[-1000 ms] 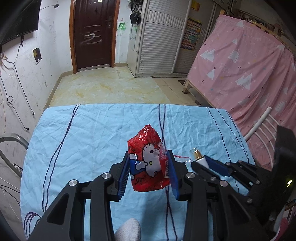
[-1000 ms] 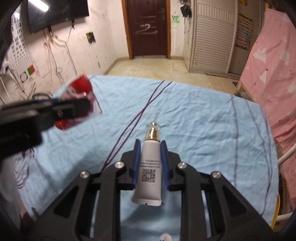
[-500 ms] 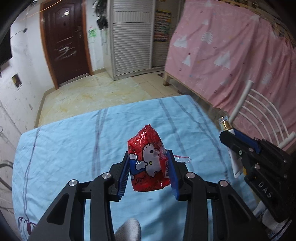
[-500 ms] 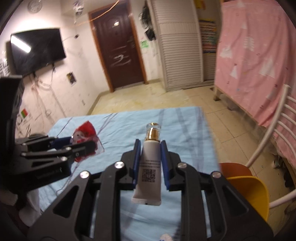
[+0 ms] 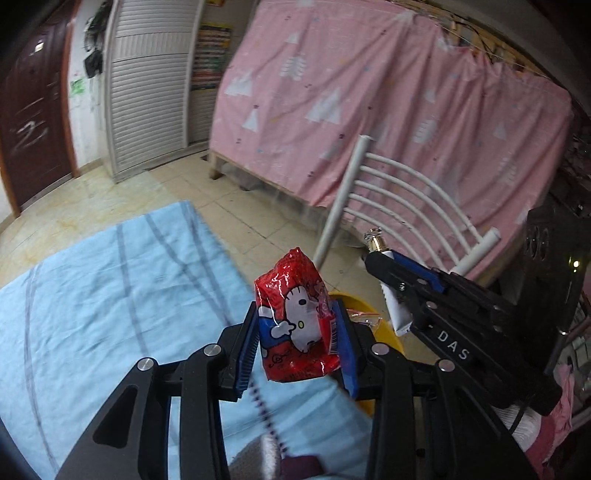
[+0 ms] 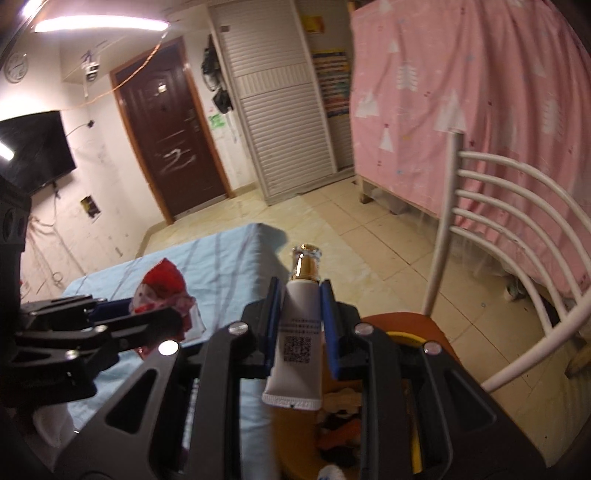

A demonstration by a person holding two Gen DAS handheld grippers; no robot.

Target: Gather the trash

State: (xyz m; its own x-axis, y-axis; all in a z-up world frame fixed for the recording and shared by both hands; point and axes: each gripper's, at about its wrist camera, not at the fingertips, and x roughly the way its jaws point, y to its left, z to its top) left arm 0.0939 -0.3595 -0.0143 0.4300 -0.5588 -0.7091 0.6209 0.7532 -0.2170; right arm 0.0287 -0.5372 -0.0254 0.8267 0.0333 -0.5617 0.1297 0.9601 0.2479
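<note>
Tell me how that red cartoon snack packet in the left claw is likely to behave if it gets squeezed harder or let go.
The red snack packet looks like thin glossy film, creased where the left claw pinches it, so it would probably crumple rather than resist. It stands up puffed above the pads, suggesting it is light. The shiny surface may be slippery, and if dropped it would likely flutter rather than roll.

dim room, ceiling lamp (image 6: 99, 24) glare, blurred fisheye edges.

Left gripper (image 5: 297, 332): my blue pads clamp a red snack packet (image 5: 295, 325), angled downward.
Right gripper (image 6: 300, 317): my jaws pinch a white tube (image 6: 297, 339), cap forward, just right of the left one.
</note>
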